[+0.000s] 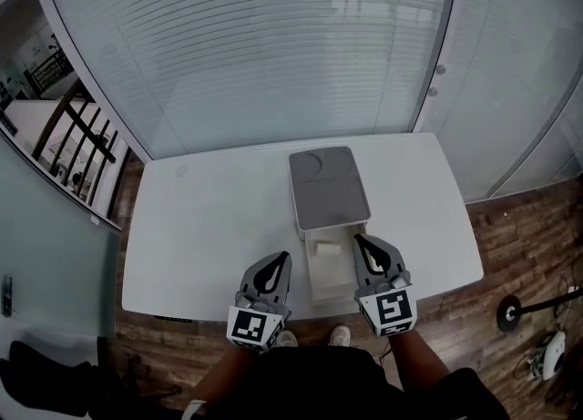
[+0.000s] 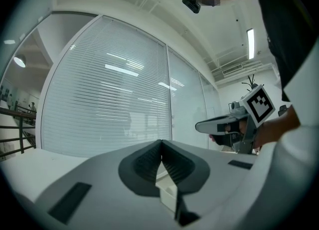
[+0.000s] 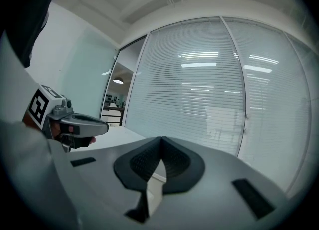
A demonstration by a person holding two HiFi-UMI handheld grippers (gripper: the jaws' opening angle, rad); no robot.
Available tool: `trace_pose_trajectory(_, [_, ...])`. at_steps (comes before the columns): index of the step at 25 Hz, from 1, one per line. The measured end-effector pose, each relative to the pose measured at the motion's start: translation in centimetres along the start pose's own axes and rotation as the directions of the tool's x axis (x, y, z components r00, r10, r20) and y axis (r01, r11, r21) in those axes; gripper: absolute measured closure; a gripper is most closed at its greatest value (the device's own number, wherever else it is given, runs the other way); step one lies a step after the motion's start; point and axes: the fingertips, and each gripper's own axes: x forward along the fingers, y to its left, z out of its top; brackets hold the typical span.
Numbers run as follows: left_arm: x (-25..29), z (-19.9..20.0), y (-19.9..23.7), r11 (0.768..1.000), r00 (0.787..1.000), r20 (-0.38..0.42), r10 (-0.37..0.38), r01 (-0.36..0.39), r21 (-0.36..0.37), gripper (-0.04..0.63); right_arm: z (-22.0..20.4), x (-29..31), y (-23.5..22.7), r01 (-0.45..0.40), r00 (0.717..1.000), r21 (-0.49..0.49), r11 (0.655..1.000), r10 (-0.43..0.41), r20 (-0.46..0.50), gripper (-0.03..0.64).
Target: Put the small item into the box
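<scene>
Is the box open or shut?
Open: its grey lid covers only the far part; the near end of the box is uncovered.

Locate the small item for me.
In the head view, the small item lies in the box, at its open near end just below the grey lid, between the left hand-held gripper and the right hand-held gripper.
</scene>
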Motion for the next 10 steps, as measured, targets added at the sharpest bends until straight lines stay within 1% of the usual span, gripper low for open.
trace_pose_trajectory(2, [-0.1, 0.2, -0.1, 1.000, 1.000, -0.001, 0.001, -0.001, 0.003, 0.581, 0.3, -0.2, 0.2, 0.008, 1.000, -0.032, 0.999, -0.007, 0.013, 0.614])
trace_pose_trajectory(5, [-0.1, 0.5, -0.5, 1.000, 1.000, -0.005, -0.003, 0.003, 0.006, 0.581, 0.3, -0.5, 0.1, 0.017, 1.000, -0.003, 1.000, -0.017, 0.021, 0.614])
trace_pose_trajectory(10, [0.0, 0.8, -1.1, 1.000, 1.000, 0.001, -0.011, 0.011, 0.012, 0.581, 0.6, -0.7, 0.1, 0.015, 1.000, -0.001, 1.000, -0.015, 0.022, 0.614])
